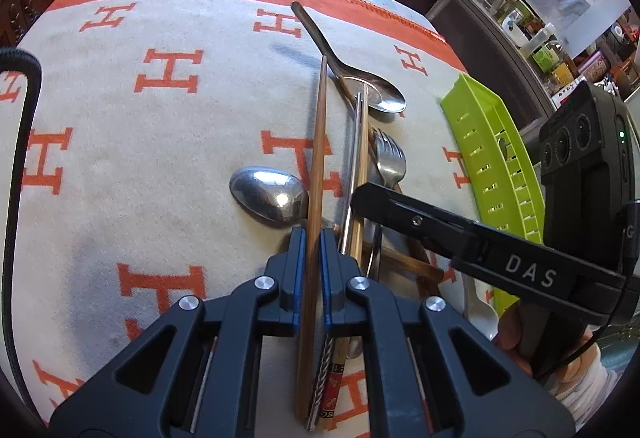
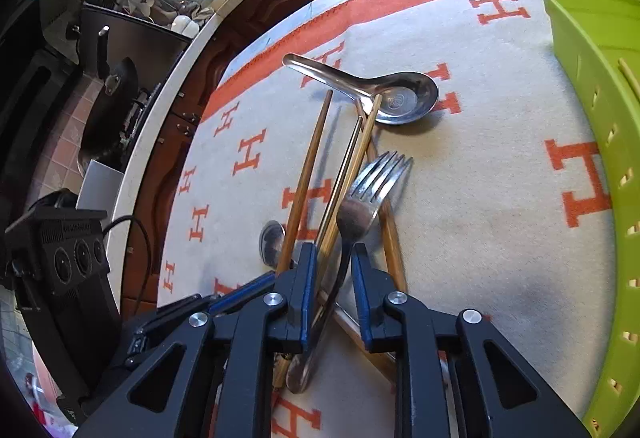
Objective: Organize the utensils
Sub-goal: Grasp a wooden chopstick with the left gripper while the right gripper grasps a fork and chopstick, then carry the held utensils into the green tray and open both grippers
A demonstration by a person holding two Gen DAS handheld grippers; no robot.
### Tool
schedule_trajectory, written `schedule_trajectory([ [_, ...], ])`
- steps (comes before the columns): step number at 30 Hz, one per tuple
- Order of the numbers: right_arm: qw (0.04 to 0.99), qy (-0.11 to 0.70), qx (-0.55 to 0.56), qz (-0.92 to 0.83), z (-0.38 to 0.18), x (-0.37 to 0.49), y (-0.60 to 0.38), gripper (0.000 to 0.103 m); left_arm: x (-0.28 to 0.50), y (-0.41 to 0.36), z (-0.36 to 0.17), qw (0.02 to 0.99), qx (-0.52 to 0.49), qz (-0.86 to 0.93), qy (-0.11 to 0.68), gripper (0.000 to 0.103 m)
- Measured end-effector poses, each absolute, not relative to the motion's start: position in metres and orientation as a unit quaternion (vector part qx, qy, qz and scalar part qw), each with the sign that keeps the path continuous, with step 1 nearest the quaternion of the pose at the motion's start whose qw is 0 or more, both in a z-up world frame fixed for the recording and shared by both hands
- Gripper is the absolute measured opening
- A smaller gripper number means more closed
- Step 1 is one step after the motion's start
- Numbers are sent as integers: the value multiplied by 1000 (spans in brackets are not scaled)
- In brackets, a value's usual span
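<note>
A pile of utensils lies on a white cloth with orange H marks. My left gripper (image 1: 314, 238) is shut on a wooden chopstick (image 1: 318, 141) that points away from me. My right gripper (image 2: 332, 258) is open, its jaws on either side of a steel fork (image 2: 374, 189) and beside a metal and a wooden chopstick (image 2: 348, 173). It also shows in the left wrist view (image 1: 368, 197). A steel soup spoon (image 2: 384, 93) lies at the far end of the pile. A second spoon (image 1: 268, 195) lies bowl-down to the left.
A lime green slotted tray (image 1: 492, 157) stands at the right of the cloth, also in the right wrist view (image 2: 592, 141). More wooden chopsticks (image 1: 412, 266) lie under the pile. Kitchen counters with jars and pots run behind the table.
</note>
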State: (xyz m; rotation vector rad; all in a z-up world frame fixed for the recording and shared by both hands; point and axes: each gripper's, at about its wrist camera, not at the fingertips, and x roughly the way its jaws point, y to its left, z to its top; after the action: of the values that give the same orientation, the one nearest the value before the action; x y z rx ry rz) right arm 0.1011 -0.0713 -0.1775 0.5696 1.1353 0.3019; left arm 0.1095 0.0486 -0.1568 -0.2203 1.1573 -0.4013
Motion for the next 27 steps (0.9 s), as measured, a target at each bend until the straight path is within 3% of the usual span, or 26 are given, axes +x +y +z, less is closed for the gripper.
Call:
schedule_trajectory([
  [2, 796, 521, 271, 143, -179, 101, -72, 9, 109, 51, -158, 812, -111, -188, 542, 5],
  [6, 814, 505, 254, 135, -169, 95, -68, 7, 105, 53, -157, 814, -117, -180, 540, 4],
  [27, 828, 464, 262, 177, -108, 41, -88, 6, 53, 63, -100, 848, -123, -161, 489, 4],
])
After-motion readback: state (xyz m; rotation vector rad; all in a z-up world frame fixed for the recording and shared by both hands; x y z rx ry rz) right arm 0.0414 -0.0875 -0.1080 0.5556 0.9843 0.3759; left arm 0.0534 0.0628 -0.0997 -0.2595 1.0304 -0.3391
